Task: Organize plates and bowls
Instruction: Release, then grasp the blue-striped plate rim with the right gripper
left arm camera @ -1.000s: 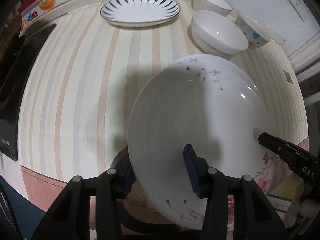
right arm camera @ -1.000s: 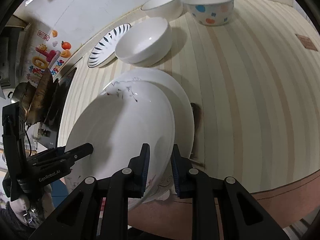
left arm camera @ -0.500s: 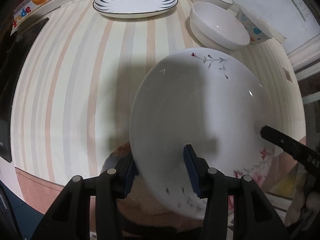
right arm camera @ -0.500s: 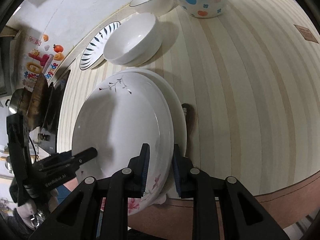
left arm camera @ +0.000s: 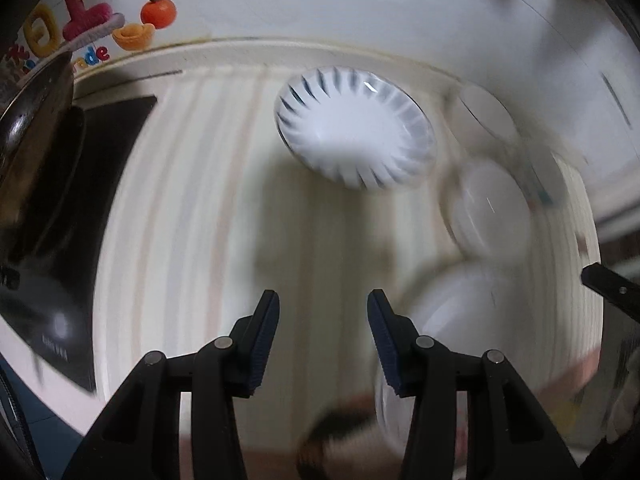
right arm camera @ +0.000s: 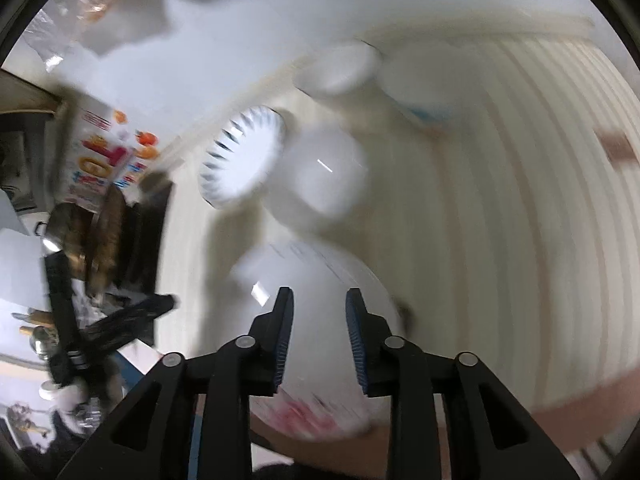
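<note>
Both views are motion-blurred. My left gripper point(left arm camera: 322, 300) is open and empty above the striped counter point(left arm camera: 192, 216). The blue-striped plate point(left arm camera: 354, 128) lies ahead of it. The stacked white flowered plates point(left arm camera: 460, 320) lie to its right near the counter's front edge. My right gripper point(right arm camera: 319, 298) is open, above the flowered plates point(right arm camera: 320, 320), not touching them. The blue-striped plate point(right arm camera: 244, 156) and a white bowl point(right arm camera: 320, 176) lie beyond.
White bowls point(left arm camera: 490, 204) and a dotted bowl point(right arm camera: 420, 92) stand at the back by the wall. A black cooktop point(left arm camera: 68, 216) with a pan lies at the left. The counter's front edge point(right arm camera: 580, 396) is close.
Both grippers have let go of the flowered plate, which now lies on the other plate. Both have opened, lifted and pulled back. The left gripper has swung left.
</note>
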Tool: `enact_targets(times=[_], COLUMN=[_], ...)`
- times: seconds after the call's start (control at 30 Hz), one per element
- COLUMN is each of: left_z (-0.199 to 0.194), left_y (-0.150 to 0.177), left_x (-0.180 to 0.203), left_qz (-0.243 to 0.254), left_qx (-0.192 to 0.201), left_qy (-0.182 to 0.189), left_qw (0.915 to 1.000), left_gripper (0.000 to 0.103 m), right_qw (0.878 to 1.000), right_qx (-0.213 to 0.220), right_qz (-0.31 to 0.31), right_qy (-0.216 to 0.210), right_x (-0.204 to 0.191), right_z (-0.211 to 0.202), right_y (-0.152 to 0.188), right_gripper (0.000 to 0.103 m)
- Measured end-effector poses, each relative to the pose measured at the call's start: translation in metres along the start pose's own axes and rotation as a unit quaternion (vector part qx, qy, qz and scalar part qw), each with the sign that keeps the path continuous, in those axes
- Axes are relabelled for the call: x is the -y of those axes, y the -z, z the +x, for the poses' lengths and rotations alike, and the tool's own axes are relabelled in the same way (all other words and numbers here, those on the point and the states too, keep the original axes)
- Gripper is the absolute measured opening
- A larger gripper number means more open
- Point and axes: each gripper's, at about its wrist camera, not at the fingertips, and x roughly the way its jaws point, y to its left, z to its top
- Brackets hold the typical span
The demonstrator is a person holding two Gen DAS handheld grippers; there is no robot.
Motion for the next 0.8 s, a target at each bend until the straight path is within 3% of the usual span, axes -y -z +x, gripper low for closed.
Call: enact_targets(times=[0.17,0.37,0.5,0.57,0.67,0.8], left_z=[0.039,0.095,0.121,0.121,0.123,0.115], left_y=[-0.089,-0.143,-0.151,-0.154,-0.156,-0.149], left_x=[-0.017,-0.038,-0.047,-0.044,-0.041,-0.035], left_qz=[-0.038,-0.052,-0.063,-0.054,-0.055,-0.04], left_qx=[-0.007,-0.053,-0.075,-0.059,-0.058,-0.039], left_qy=[0.0,0.011,0.029,0.034,0.049,0.024], left_qw=[0.9993,0.9972,0.9948,0.9962,0.9956,0.9982], left_gripper=[0.044,0.044,0.043,0.041,0.035,0.035], right_qw=[0.998,0.993,0.991,0.991,0.99,0.985], right_qx=[0.005,-0.05,-0.074,-0.083,-0.087,-0.065], right_qz=[-0.06,-0.091,-0.085,-0.074,-0.073,-0.12], right_qy=[0.021,0.059,0.074,0.078,0.08,0.105], right_x=[-0.06,-0.093,-0.089,-0.084,-0.077,-0.086], right_z=[0.06,0.165,0.211,0.225,0.237,0.24], right_y=[-0.099,-0.176,-0.192,-0.197,-0.194,-0.188], right_gripper=[0.036,0.036,0.035,0.034,0.021,0.019])
